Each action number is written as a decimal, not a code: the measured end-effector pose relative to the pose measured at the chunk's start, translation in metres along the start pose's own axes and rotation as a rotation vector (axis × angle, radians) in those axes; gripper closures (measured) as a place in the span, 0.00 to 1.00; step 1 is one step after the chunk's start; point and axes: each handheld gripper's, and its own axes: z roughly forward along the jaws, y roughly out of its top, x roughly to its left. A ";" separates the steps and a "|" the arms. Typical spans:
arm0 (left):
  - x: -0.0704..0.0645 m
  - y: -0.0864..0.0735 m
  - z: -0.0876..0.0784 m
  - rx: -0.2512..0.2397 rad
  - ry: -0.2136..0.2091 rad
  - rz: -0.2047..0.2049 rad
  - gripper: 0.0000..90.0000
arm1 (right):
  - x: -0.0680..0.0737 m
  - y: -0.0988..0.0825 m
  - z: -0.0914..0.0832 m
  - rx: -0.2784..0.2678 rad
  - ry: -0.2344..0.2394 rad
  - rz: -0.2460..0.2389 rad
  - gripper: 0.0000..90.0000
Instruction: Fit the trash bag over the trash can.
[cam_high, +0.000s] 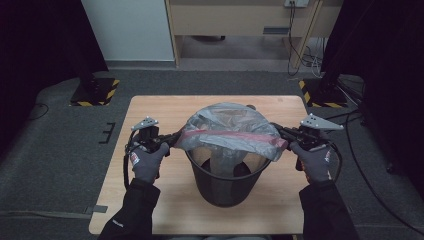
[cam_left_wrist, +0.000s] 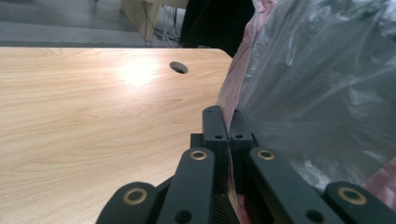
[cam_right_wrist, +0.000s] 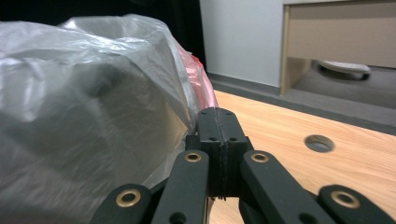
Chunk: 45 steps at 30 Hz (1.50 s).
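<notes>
Over on the left, the left gripper (cam_high: 172, 138) is clamped tight on the edge of the clear bin liner (cam_high: 227, 131), its jaws pinching the film right at the red drawstring hem (cam_left_wrist: 229, 100). That grip looks meant to keep the mouth of the bag stretched wide, and it is working: the plastic spans taut across the middle of the table (cam_high: 150, 200).

In the centre, the black mesh waste bin (cam_high: 227, 182) stands upright, and the liner sits over its top, draped across the rim with part of it sagging inside. The hem has not yet been folded down around the rim on the near side.

On the right, the right gripper (cam_high: 282, 132) is closed just as firmly on the opposite edge of the liner, film squeezed between the pads (cam_right_wrist: 219, 133). The two pull apart, holding the opening level.

Around them, two cable holes (cam_right_wrist: 319, 143) in the tabletop sit well clear. The bin's own rim looks like the only thing the hem could snag on.
</notes>
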 end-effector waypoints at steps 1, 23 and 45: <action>0.000 0.001 0.001 0.001 0.024 0.014 1.00 | 0.001 0.002 0.001 0.011 -0.018 -0.005 1.00; -0.009 0.017 -0.054 -0.315 0.004 0.044 0.52 | -0.006 0.011 -0.037 -0.231 -0.072 0.094 0.60; -0.052 0.003 -0.045 -0.232 -0.162 0.092 0.58 | 0.049 0.004 -0.075 -0.214 0.158 0.053 0.60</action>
